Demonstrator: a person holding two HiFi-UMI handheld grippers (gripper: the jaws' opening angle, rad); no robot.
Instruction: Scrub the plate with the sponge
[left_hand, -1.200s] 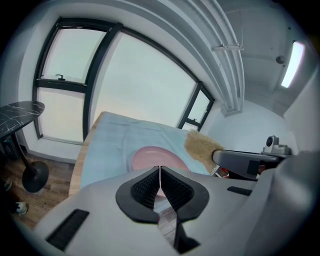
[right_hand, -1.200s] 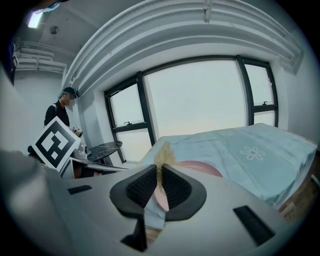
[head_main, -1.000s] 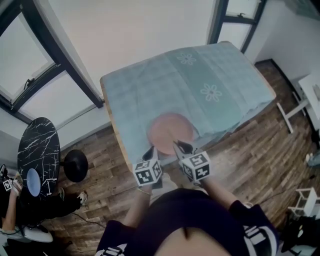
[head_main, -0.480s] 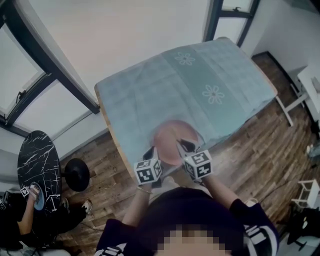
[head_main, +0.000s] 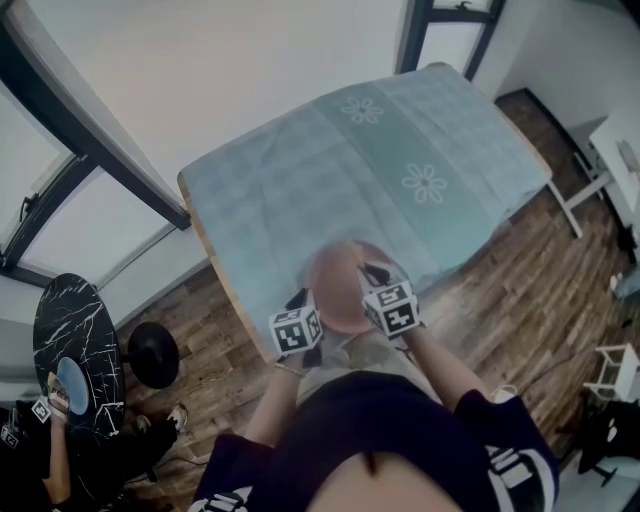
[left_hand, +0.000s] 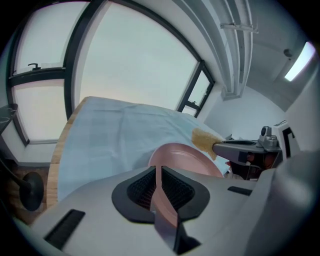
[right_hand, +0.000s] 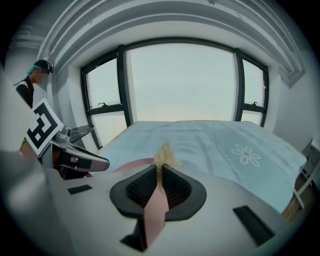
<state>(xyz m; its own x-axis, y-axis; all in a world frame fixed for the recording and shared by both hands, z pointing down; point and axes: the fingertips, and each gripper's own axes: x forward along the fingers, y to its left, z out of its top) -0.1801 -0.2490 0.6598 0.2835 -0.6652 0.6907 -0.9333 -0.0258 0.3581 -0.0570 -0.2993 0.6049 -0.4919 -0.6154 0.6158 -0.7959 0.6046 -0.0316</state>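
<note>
A pink plate (head_main: 338, 285) hangs over the near edge of the cloth-covered table (head_main: 430, 140). My left gripper (head_main: 301, 299) pinches the plate's near left rim. In the left gripper view the rim (left_hand: 180, 157) runs between the pads, which press on it while the jaws are opening slightly. My right gripper (head_main: 373, 272) is shut on a thin yellowish sponge (right_hand: 164, 154) at the plate's right side. The left gripper view shows that sponge (left_hand: 202, 140) at the plate's far edge. The plate (right_hand: 131, 164) appears edge-on in the right gripper view, left of the sponge.
The pale blue tablecloth with flower prints (head_main: 423, 183) covers the table. A black marbled round table (head_main: 70, 335) and a black stool (head_main: 152, 350) stand on the wooden floor at left, with a person (head_main: 40, 440) beside them. White furniture (head_main: 615, 150) stands at right.
The plate has shifted from lying on the cloth toward the table's near edge, between the two grippers. The right gripper has moved up over the plate's right side.
</note>
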